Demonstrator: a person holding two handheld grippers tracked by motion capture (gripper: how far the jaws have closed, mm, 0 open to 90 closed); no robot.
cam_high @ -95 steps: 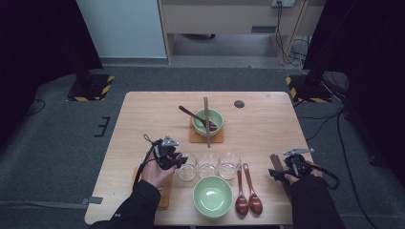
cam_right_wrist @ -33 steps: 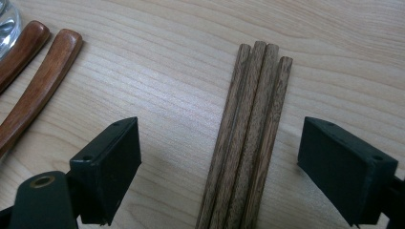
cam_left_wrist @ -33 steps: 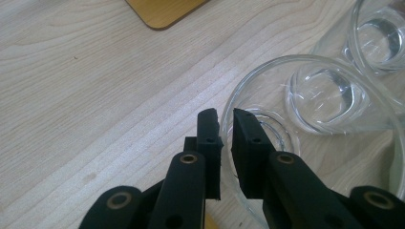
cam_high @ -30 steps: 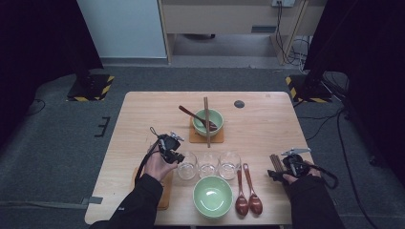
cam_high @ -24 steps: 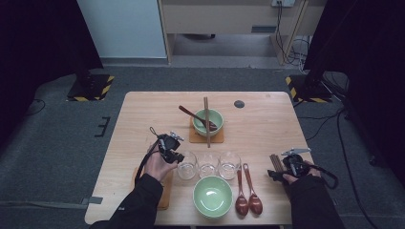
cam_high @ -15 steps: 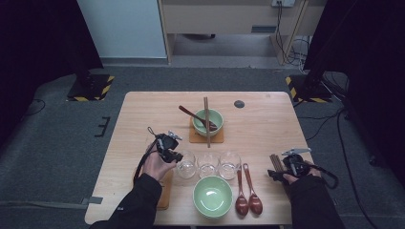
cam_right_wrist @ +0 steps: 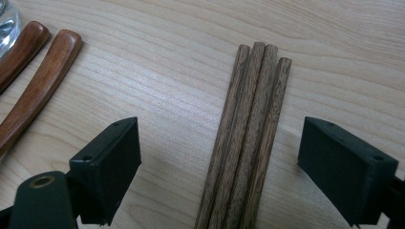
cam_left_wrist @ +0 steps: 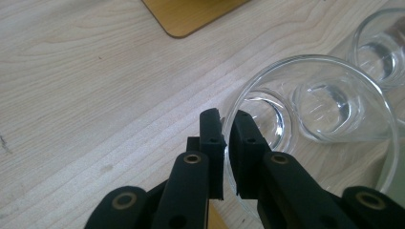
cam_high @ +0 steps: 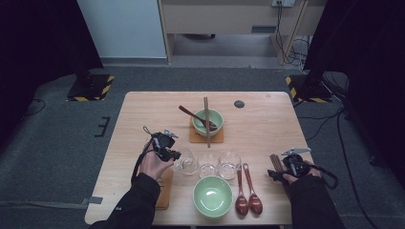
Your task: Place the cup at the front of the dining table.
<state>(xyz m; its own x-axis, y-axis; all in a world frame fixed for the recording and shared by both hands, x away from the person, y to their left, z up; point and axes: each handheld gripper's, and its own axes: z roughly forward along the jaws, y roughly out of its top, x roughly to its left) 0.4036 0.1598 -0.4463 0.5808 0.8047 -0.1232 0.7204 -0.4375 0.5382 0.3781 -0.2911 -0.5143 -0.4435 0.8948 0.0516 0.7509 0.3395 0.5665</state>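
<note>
Three clear glasses stand in a row at the table's front middle. My left gripper (cam_high: 175, 156) (cam_left_wrist: 227, 143) is shut on the near rim of the leftmost glass (cam_high: 186, 162) (cam_left_wrist: 305, 59), one jaw inside and one outside; its jaws have just been closing on that rim. The glass stands upright on the table. At the front right, my right gripper (cam_high: 275, 174) (cam_right_wrist: 227, 157) is open and low over a bundle of brown wooden chopsticks (cam_high: 274, 162) (cam_right_wrist: 253, 109), which lie flat between its jaws, touching neither.
The middle glass (cam_high: 208, 165) and right glass (cam_high: 229, 164) sit close by. A green bowl (cam_high: 212, 196) and two wooden spoons (cam_high: 247, 198) (cam_right_wrist: 43, 81) lie at the front. A far green bowl (cam_high: 208, 121) on a coaster (cam_high: 193, 138) holds a spoon and chopsticks. A wooden coaster (cam_high: 164, 190) lies under the left forearm.
The left hand has shifted slightly beside the leftmost glass. The right hand and the tableware have stayed where they were.
</note>
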